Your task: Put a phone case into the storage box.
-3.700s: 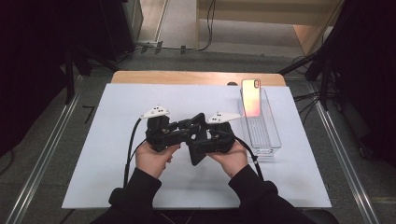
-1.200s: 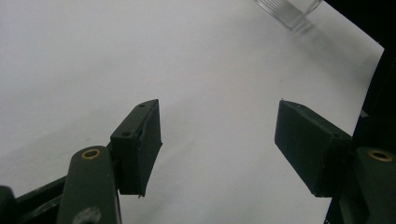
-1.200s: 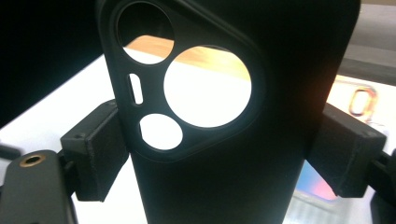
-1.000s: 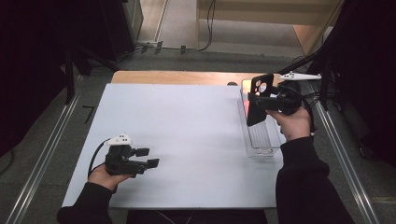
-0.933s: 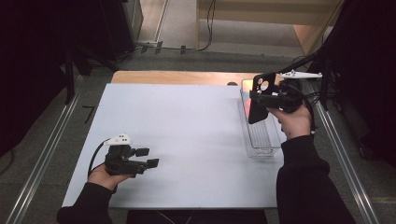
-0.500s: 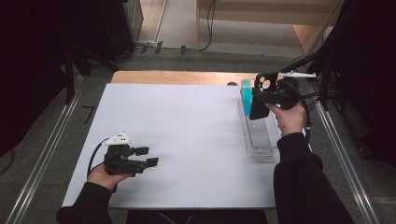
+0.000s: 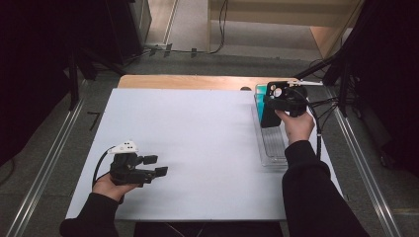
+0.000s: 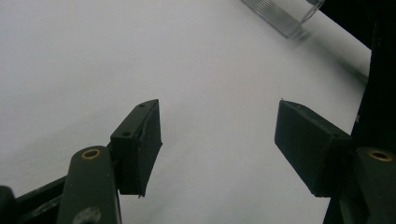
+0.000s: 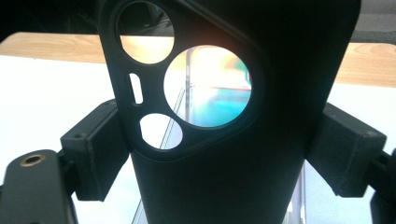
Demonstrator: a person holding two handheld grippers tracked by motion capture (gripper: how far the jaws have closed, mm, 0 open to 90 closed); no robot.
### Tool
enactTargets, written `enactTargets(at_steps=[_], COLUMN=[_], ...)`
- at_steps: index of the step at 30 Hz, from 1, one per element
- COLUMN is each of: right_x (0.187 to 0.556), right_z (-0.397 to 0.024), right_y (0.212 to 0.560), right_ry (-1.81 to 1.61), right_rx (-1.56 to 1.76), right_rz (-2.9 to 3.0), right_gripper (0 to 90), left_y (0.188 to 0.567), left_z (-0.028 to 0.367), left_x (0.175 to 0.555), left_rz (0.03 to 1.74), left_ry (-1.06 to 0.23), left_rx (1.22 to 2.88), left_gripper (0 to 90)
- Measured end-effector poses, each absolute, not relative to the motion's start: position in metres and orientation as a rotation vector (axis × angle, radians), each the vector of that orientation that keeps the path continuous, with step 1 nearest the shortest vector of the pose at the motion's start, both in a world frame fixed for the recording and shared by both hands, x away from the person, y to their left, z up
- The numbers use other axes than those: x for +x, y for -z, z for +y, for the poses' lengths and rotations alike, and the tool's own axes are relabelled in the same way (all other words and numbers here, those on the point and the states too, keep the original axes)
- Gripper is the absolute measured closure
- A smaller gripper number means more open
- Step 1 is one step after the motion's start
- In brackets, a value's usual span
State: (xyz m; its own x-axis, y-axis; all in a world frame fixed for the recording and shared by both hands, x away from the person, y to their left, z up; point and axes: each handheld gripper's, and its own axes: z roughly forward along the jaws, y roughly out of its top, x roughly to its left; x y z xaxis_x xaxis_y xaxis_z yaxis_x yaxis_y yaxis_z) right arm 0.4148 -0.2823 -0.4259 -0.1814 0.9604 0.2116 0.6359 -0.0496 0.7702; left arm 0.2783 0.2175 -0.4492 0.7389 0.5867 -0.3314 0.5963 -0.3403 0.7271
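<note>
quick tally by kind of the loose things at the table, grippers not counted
black phone case, held in the right gripper: 1
phone with lit screen, in the tray: 1
clear plastic tray: 1
total: 3

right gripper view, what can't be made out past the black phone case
- Clear tray: seen through the case's cutouts; the black phone case, clamped in the right claw, hides most of it.
- Lit phone: high view shows a teal sliver; screen detail too small.
- Case's lower end: cut off by the bottom edge.
</note>
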Motion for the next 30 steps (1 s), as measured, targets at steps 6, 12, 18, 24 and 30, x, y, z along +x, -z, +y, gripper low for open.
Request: enactTargets(at_steps=[6, 12, 18, 24, 30], right_x=[0.424, 0.433, 0.441, 0.451, 0.462], right_z=[-0.277, -0.273, -0.271, -0.267, -0.263], right_y=[0.435, 0.445, 0.451, 0.452, 0.452], right_ry=[-1.071, -1.045, -1.038, -1.008, -0.977], right_rx=[1.706, 1.723, 1.726, 1.733, 1.734], right_rz=[1.825, 1.819, 1.798, 1.804, 1.806], right_gripper=[12.4, 12.4, 12.4, 12.3, 12.2], left_y=[0.45, 0.449, 0.448, 0.448, 0.448], left_z=[0.217, 0.216, 0.216, 0.214, 0.215], left_x=[0.279, 0.28, 0.28, 0.281, 0.282], left_rz=[0.891, 0.886, 0.875, 0.866, 0.869], left_ry=[0.017, 0.02, 0.027, 0.029, 0.028], left_rx=[2.025, 2.016, 2.01, 2.009, 2.003], left_gripper=[32.0, 32.0, 32.0, 32.0, 32.0])
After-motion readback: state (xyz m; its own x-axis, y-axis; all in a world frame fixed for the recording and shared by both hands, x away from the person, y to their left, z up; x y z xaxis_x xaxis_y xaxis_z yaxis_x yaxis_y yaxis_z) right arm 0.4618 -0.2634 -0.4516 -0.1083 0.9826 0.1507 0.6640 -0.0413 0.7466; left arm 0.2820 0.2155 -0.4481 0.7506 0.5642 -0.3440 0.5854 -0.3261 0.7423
